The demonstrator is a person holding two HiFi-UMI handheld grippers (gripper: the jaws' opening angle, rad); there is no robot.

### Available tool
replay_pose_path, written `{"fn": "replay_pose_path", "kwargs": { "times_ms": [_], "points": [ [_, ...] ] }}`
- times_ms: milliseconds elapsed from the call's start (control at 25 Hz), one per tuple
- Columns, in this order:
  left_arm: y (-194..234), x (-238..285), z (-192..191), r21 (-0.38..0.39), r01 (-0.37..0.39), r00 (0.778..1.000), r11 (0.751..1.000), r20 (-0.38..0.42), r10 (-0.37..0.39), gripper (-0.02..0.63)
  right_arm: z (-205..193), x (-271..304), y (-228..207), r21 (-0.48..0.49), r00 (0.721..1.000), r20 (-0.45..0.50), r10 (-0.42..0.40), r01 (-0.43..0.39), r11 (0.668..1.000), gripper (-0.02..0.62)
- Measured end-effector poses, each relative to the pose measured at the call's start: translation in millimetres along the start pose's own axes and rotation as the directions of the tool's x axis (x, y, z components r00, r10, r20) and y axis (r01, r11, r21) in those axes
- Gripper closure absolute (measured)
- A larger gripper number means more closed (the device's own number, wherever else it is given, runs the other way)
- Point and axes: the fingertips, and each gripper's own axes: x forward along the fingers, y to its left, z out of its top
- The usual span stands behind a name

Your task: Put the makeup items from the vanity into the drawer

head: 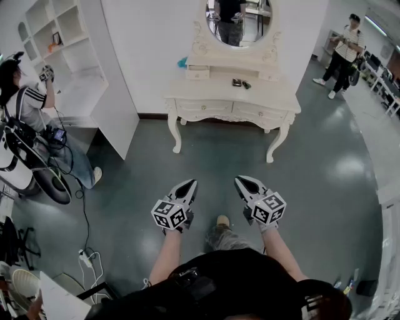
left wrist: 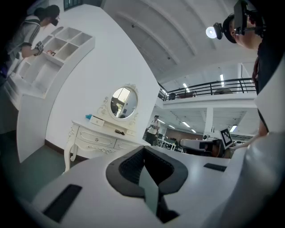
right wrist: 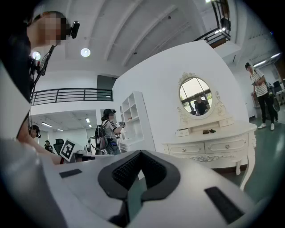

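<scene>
The white vanity (head: 275, 100) stands against the far wall under an oval mirror (head: 239, 19). Small dark makeup items (head: 240, 82) lie on its top, and a blue item (head: 182, 62) sits at the upper left shelf. Its two front drawers (head: 203, 107) are closed. My left gripper (head: 187, 185) and right gripper (head: 245, 182) hover side by side over the grey floor, well short of the vanity, both shut with nothing in them. In the left gripper view the vanity (left wrist: 95, 136) and dark items (left wrist: 119, 132) lie beyond the shut left gripper (left wrist: 143, 151). The right gripper (right wrist: 141, 153) faces the vanity (right wrist: 213, 144) too.
A tall white shelf unit (head: 69, 50) stands left of the vanity, with a seated person (head: 25, 106) beside it. Another person (head: 344, 53) stands at the back right. Cables and a power strip (head: 84, 256) lie on the floor at the lower left.
</scene>
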Motion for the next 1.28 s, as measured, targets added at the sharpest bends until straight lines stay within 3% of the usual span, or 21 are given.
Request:
{"fn": "replay_pose_path", "kwargs": {
  "times_ms": [720,880,1280],
  "points": [
    [68,183,36,0.014,-0.02,0.999,1.0,-0.043,0.021,0.594,36,102,-159,0.01,0.999,-0.04,0.035,-0.035,0.999,0.574],
    [81,208,29,-0.001,-0.033,0.998,0.999,-0.054,0.033,0.594,34,113,-182,0.014,0.997,-0.055,0.055,-0.054,0.998,0.574],
    [121,256,41,-0.001,-0.069,0.995,0.998,-0.077,0.069,0.594,37,155,-237,0.073,0.998,-0.062,0.021,-0.017,0.997,0.574]
  ]
}}
